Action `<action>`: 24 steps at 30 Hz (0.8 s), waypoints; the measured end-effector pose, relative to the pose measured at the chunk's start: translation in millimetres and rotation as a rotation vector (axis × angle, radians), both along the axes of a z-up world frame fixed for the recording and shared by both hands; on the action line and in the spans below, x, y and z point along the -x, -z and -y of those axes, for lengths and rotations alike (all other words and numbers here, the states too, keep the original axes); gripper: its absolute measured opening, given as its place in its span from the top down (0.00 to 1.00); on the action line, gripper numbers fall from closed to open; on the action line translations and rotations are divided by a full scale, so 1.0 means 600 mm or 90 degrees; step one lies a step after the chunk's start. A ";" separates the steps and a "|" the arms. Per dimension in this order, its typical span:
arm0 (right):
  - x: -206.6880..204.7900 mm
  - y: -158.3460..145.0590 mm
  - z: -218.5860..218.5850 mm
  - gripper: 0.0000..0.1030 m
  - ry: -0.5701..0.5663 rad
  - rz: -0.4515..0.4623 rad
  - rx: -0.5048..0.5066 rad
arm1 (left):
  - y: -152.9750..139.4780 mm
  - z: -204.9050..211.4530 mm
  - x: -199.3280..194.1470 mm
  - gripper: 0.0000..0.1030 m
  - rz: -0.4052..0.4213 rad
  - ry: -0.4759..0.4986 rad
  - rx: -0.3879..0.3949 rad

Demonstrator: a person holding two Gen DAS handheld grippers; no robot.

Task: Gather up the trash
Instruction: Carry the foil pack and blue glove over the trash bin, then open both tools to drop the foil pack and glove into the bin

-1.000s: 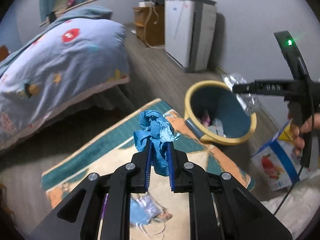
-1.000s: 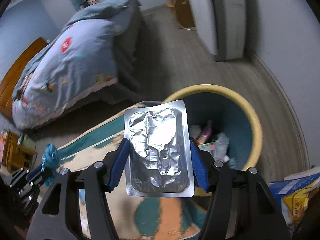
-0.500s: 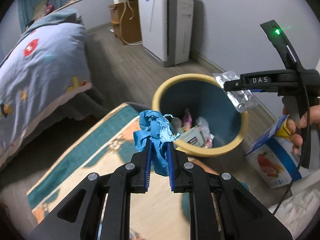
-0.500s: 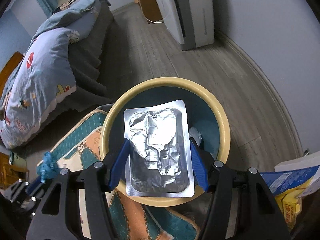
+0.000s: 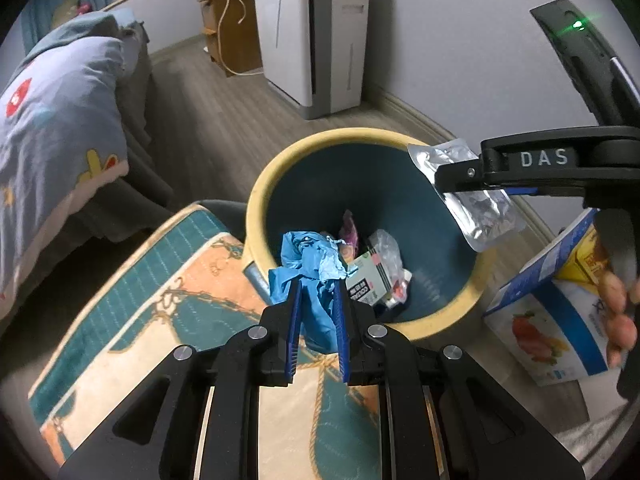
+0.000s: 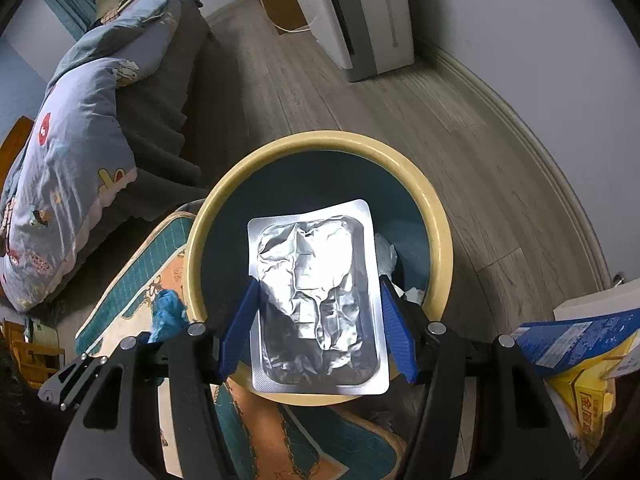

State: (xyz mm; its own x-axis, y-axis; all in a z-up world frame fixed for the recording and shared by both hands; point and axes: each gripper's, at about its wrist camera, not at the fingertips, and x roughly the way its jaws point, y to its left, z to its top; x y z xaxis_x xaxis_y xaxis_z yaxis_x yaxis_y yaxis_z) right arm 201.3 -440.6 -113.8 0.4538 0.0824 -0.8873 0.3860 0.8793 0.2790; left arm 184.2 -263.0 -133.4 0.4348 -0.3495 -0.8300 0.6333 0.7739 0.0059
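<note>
My left gripper (image 5: 317, 290) is shut on a crumpled blue glove (image 5: 308, 264), held at the near rim of the yellow-rimmed bin (image 5: 276, 172). The bin has a teal inside and holds wrappers and a small carton (image 5: 366, 282). In the right wrist view my right gripper (image 6: 318, 286) is shut on a flat silver foil pack (image 6: 316, 300), held above the bin (image 6: 440, 240). The left wrist view shows that foil pack (image 5: 476, 208) over the bin's right side, in the right gripper (image 5: 472, 178). The glove (image 6: 168, 314) shows small at the bin's left edge in the right wrist view.
A patterned teal and orange rug (image 5: 132, 312) lies left of the bin. A blue and white box (image 5: 548, 320) stands right of it, beside a person's fingers (image 5: 620, 320). A bed with a blue quilt (image 5: 52, 120) is at the left; a white appliance (image 5: 320, 32) stands against the back wall.
Both grippers have moved in toward the bin and lower. The glove has gone from over the rug to the bin's near rim. The foil pack now hangs over the bin's mouth.
</note>
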 end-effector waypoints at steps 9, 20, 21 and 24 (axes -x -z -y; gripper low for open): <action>0.006 -0.030 0.013 0.32 0.025 0.088 -0.034 | -0.018 0.004 -0.012 0.53 0.031 -0.033 0.058; 0.008 -0.032 0.016 0.06 0.040 0.069 -0.023 | -0.022 -0.022 -0.006 0.12 0.065 -0.063 0.018; 0.009 -0.033 0.015 0.06 0.040 0.069 -0.023 | -0.024 -0.029 -0.006 0.11 0.069 -0.065 0.013; 0.010 -0.037 0.007 0.06 0.035 0.063 -0.029 | -0.029 -0.044 -0.001 0.10 0.076 -0.073 0.002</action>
